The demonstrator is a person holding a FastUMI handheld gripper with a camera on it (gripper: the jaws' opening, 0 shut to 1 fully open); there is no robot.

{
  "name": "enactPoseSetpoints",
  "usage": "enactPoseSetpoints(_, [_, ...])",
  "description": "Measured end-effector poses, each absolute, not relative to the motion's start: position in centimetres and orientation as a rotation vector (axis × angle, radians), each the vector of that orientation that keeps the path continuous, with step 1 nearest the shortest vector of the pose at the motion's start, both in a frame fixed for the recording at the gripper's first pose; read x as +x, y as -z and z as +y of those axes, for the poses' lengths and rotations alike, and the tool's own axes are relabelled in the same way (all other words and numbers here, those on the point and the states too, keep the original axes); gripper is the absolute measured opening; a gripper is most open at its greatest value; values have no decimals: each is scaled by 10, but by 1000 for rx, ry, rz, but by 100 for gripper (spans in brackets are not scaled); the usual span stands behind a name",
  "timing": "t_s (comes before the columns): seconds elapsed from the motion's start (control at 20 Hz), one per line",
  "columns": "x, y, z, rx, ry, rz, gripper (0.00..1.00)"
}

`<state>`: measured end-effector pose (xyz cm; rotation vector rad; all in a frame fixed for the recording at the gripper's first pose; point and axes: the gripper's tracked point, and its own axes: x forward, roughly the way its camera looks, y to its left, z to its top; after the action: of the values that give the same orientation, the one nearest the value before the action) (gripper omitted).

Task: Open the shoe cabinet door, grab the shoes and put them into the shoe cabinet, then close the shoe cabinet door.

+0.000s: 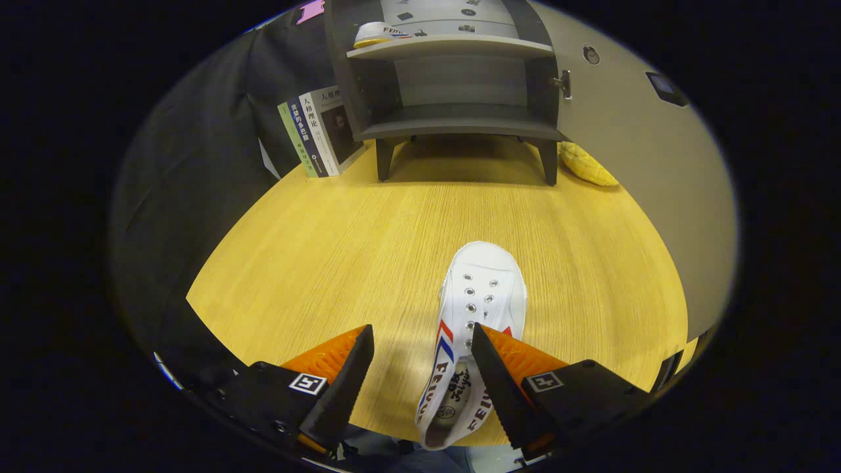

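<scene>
Between the spread fingers of the gripper [422,374], nearer the right one: a white canvas slip-on shoe [474,315] with red and blue stripes, toe pointing ahead on the yellow wood-grain tabletop [328,263]. Grabbing step, by the look. Fingers wide, gripping nothing. Far ahead, grey shoe cabinet [453,85] with door [631,131] swung open, another shoe [378,34] already on the upper shelf. Next: shift right, straddle the shoe's sides, close.

Bright, even overhead light on the surface [368,243]; soft shadow under the shoe cabinet [453,85] far beyond the hand-held gripper [420,368]. Sharp centre, edges bent and dim.
</scene>
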<state>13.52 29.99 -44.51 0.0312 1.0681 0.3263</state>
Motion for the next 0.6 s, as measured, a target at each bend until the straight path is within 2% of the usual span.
enactPoseSetpoints(0.15, [125, 461, 301, 26, -326, 1132, 94])
enactPoseSetpoints(0.45, [128, 471, 297, 26, -301, 1161, 83])
enactPoseSetpoints(0.6, [133, 476, 284, 0, -250, 1161, 58])
